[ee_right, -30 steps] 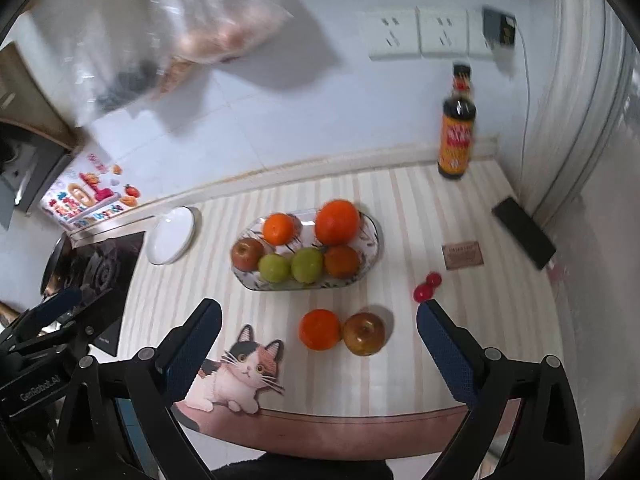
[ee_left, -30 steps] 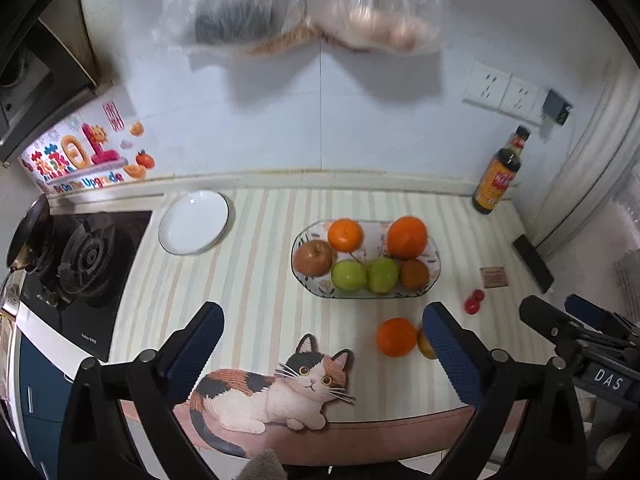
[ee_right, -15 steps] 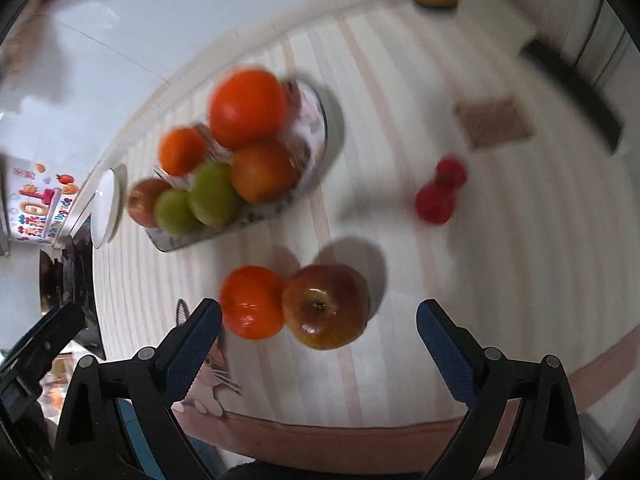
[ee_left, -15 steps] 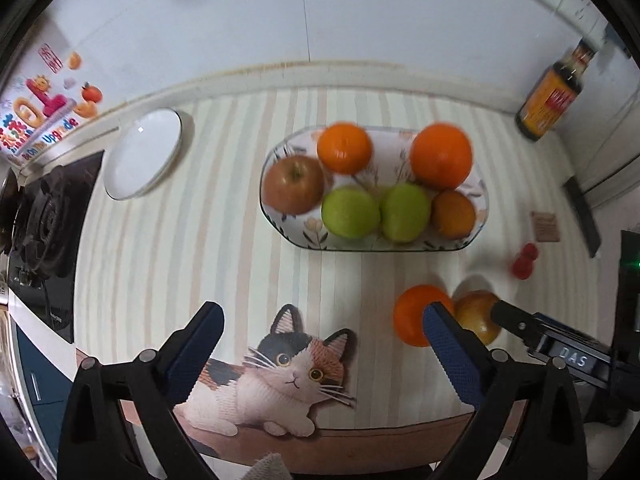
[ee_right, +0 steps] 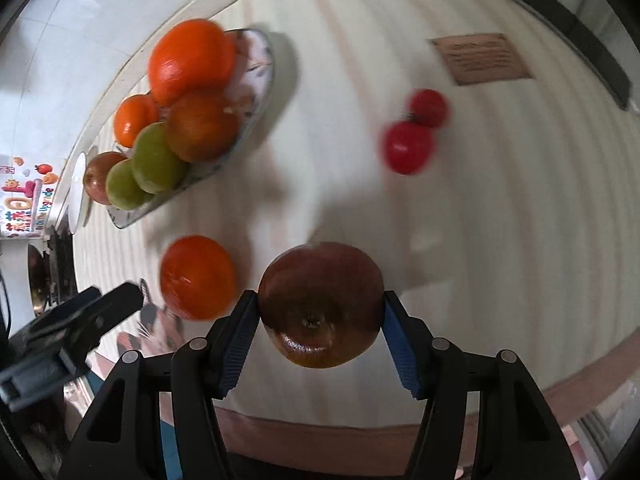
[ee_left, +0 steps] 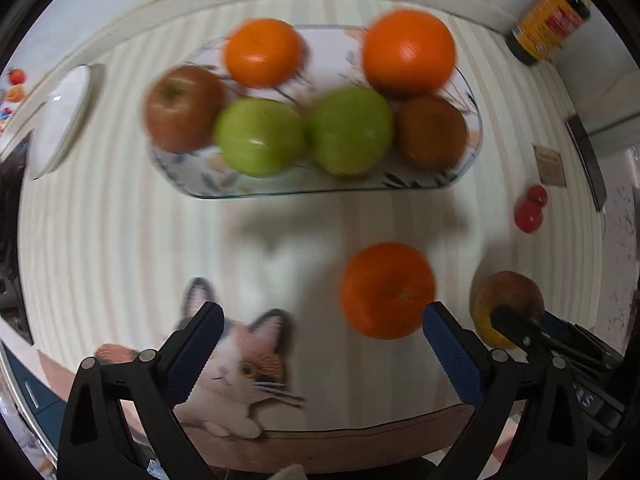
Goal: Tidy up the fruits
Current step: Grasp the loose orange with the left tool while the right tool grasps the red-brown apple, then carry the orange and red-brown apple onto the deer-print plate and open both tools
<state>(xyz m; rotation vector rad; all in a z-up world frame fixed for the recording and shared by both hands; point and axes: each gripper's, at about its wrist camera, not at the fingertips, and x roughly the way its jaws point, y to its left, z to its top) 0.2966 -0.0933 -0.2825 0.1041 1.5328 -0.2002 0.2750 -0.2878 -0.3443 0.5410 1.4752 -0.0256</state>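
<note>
Now the right gripper [ee_right: 320, 322] has its blue pads against both flanks of the loose apple [ee_right: 320, 304]; its jaws have just been closing, and the apple sits between them, stem dimple facing the camera. Gripping across the widest part is probably meant to keep the round fruit from rolling out when lifted. The apple appears to rest on the striped counter [ee_right: 500, 220], on the near side of the tray [ee_right: 264, 80].

The left gripper [ee_left: 320, 344] hangs with jaws spread wide and nothing between them. The loose orange [ee_left: 387, 290] lies just beyond its right-hand pad, off to that side of the gap rather than inside it, so the gripper would have to shift toward the orange before closing. The orange also lies on the near side of the tray, between the tray and the counter's front edge, with the apple just beside it.

The tray already carries two oranges, two green apples, a red apple and a brownish fruit, so it is likely where the loose pieces belong. Two small red fruits [ee_right: 414, 132] lie touching each other, well apart from the tray, and remain to be gathered. A white plate [ee_left: 60, 116] lies empty beside the tray's other end.
</note>
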